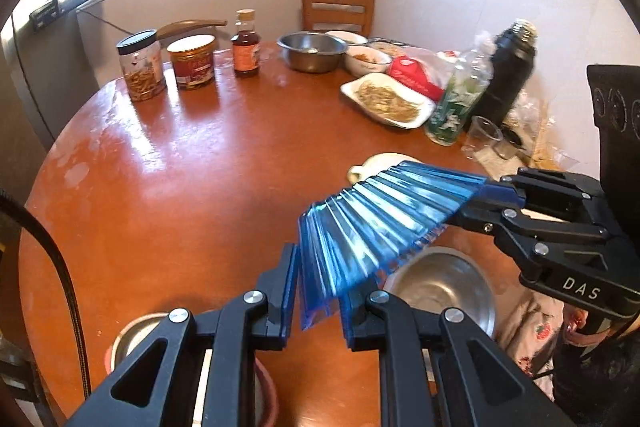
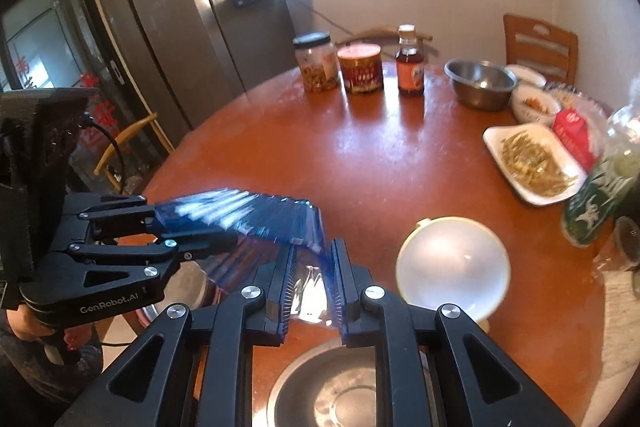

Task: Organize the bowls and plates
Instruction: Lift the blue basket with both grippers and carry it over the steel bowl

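Observation:
Both grippers hover over the front of a round brown table [image 1: 192,167], their blue finger pads crossing each other. My left gripper [image 1: 318,291] is open with nothing between its fingers; the right gripper's pads [image 1: 400,203] reach in front of it. My right gripper [image 2: 312,279] is open and empty; the left gripper's pads [image 2: 240,215] cross it from the left. A steel bowl [image 2: 344,391] lies under the right gripper and shows in the left view [image 1: 444,287]. A second steel bowl [image 1: 136,331] sits below the left gripper. A white lid-like dish [image 2: 452,267] lies front right.
At the back stand two jars [image 1: 142,67] [image 1: 194,63], a syrup bottle [image 1: 246,47], a large steel bowl [image 1: 312,51], small white bowls [image 1: 368,61] and a white food plate [image 1: 388,99]. A green bottle [image 1: 456,99], black flask [image 1: 506,75] and cup [image 1: 482,135] crowd the right.

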Tool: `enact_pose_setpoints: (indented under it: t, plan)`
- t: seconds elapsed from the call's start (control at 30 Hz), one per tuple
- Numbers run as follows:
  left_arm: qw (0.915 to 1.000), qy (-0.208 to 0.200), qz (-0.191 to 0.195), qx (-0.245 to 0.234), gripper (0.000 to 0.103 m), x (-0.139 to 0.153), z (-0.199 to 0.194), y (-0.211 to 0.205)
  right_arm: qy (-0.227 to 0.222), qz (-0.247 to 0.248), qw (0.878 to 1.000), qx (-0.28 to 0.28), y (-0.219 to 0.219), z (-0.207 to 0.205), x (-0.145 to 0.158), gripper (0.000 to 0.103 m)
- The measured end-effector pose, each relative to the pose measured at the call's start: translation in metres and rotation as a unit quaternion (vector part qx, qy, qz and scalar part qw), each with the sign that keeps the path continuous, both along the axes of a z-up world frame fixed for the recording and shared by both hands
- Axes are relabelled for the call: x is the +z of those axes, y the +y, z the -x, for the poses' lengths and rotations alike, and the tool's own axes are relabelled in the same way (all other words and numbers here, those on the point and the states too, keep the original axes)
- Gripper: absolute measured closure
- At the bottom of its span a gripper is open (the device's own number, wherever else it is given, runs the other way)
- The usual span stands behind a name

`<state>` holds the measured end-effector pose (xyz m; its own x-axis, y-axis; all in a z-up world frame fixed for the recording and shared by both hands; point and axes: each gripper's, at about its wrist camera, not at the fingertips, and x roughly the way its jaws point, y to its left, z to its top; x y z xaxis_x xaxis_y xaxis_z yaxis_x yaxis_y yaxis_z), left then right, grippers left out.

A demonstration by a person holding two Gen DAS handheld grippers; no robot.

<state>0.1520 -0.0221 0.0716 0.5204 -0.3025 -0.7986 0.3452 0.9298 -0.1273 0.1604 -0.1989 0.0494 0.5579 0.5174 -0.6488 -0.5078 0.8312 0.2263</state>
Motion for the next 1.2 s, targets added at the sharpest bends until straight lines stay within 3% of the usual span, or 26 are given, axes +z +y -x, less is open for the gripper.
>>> enact_pose_setpoints:
  t: [0.33,0.7,0.93,1.2]
  plan:
    - [0.9986,-0.003,0.012,-0.052,0.084,0.019,0.049,-0.035,-0.039,0.016,0.999,-0.02,-0.035,0.066,0.026,0.085]
    - [0.9917,0.058,-0.006,-0.115,0.084,-0.005,0.082,-0.072,-0.007,0.034,0.999,-0.039,-0.064,0.119,0.017,0.085]
    - [0.9863,0.107,-0.016,-0.125,0.084,-0.03,0.078,-0.082,0.033,0.033,0.998,-0.045,-0.071,0.121,-0.009,0.085]
    - [0.9829,0.139,-0.023,-0.119,0.084,-0.051,0.053,-0.088,0.078,0.036,0.995,-0.049,-0.074,0.087,-0.034,0.085]
